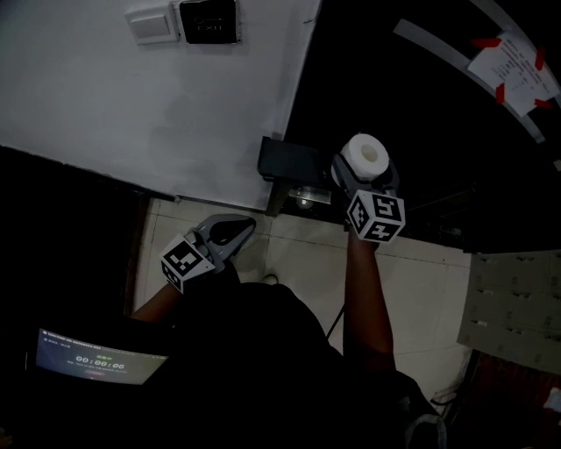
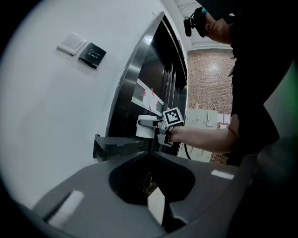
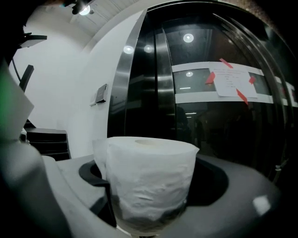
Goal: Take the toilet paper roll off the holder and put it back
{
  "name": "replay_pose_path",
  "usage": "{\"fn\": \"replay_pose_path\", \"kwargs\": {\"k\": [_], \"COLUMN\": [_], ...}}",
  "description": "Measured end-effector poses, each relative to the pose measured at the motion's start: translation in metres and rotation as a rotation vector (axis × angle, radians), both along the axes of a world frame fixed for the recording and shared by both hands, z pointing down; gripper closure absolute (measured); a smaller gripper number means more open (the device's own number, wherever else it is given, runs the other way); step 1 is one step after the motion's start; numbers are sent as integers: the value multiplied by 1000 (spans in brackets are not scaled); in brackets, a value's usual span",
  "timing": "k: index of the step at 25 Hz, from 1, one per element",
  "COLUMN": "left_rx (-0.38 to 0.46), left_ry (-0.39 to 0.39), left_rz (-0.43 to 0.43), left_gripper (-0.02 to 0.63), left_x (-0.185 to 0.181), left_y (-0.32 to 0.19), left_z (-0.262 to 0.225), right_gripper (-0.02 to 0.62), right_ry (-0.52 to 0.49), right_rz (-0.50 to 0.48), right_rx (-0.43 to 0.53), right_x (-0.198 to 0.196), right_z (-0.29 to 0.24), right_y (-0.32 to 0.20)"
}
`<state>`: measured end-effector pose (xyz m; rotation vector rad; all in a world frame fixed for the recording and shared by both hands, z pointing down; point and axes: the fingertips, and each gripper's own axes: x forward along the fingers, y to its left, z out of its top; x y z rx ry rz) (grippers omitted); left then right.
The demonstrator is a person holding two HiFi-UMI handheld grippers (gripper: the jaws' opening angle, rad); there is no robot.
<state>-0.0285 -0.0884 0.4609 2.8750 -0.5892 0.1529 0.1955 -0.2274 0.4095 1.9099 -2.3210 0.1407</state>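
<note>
The floor (image 1: pixel 298 254) is of pale tiles, and a white wall (image 1: pixel 131 96) fills the upper left of the head view, with a white switch plate (image 1: pixel 151 23) and a black exit button (image 1: pixel 209 19) on it. At the upper right there is a curved dark glass door (image 1: pixel 421 105) with a paper note (image 1: pixel 513 72) fixed by red tape. A dark holder (image 1: pixel 287 161) sits at the wall's end, in the centre. The toilet paper roll (image 1: pixel 365 156) is white, thick and slightly wrinkled, with its pale core end facing up. It stands upright just to the right of the holder, off it, clamped between the jaws of the right gripper (image 1: pixel 359 180). The left gripper (image 1: pixel 230 231), lower left of centre, has its jaws together with nothing in them.
</note>
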Motion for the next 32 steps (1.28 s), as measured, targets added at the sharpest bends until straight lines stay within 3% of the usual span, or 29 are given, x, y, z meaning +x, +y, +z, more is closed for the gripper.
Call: {"fn": "replay_pose_path", "kwargs": {"k": [7, 10, 21, 32], "left_rx": [-2, 0, -5, 2], "left_ry": [-4, -9, -18, -17], "left_rz": [1, -3, -19, -19], "left_gripper": [604, 605, 604, 604], "left_x": [-1, -2, -9, -9], "left_y": [5, 7, 12, 14], "left_z": [-2, -2, -5, -2], "right_gripper": [123, 123, 123, 123], "right_ry": [0, -66, -716, -1444], "right_rz": [58, 72, 190, 399], "right_rx": [-13, -4, 29, 40], "right_x": [34, 41, 70, 74], "right_z": [11, 18, 78, 173], "right_y": [5, 6, 13, 29]}}
